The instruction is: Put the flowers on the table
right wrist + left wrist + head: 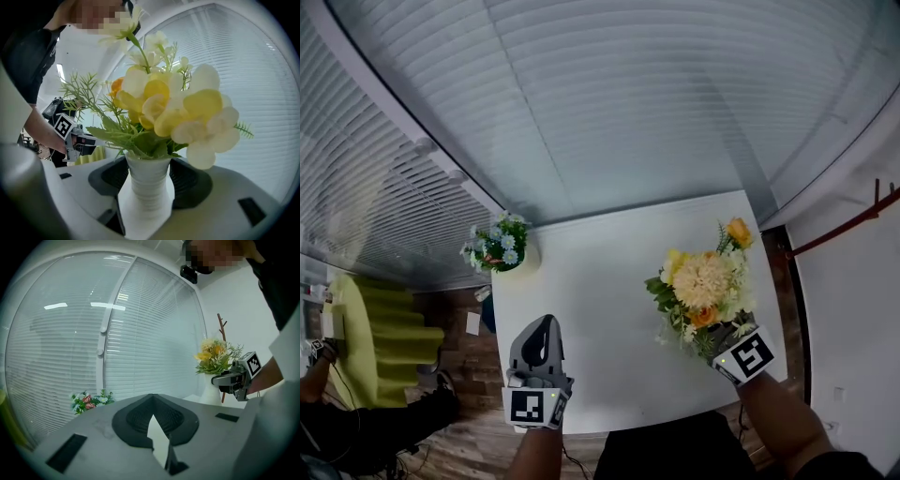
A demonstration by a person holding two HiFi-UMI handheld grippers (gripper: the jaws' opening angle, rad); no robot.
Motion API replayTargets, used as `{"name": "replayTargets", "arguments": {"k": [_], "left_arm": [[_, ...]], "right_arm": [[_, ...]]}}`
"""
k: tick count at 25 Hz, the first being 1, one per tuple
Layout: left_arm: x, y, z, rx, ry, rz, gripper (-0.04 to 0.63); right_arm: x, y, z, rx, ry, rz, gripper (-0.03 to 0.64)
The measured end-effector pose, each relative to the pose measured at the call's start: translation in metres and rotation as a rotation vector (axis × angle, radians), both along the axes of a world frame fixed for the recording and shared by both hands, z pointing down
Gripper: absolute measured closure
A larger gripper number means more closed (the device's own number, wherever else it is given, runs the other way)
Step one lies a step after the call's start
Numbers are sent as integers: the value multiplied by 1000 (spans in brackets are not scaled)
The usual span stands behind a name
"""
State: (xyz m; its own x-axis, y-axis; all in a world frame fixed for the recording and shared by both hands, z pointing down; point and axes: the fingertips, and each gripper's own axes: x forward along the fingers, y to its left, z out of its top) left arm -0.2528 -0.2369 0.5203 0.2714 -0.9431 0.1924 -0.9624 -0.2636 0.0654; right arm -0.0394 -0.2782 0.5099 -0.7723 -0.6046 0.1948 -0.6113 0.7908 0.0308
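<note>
White blinds back the tabletop [609, 272]. A small bouquet [499, 246] stands at its far left corner, clear of my working area. My left gripper [546, 328] is empty, jaws tip to tip, over the near edge. The centre is open. My right gripper [149, 174] has its jaws clamped on the white vase [146, 197], upright so the flowers [705, 281] cannot tip, near the right edge. I cannot tell whether the base touches.

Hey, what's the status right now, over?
Right gripper shut on white vase of yellow flowers, over table. Left gripper shut, empty. Small flower pot at far left corner, well aside.
</note>
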Motion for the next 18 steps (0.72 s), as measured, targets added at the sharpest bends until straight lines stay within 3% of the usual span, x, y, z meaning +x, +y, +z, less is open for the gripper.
{"name": "replayTargets", "arguments": {"k": [9, 18], "left_arm": [[9, -4, 16, -35, -22, 19, 591], [27, -4, 18, -44, -86, 59, 591]], "right_arm": [[1, -8, 30, -34, 28, 13, 328], [-1, -11, 35, 7, 11, -2, 327]]}}
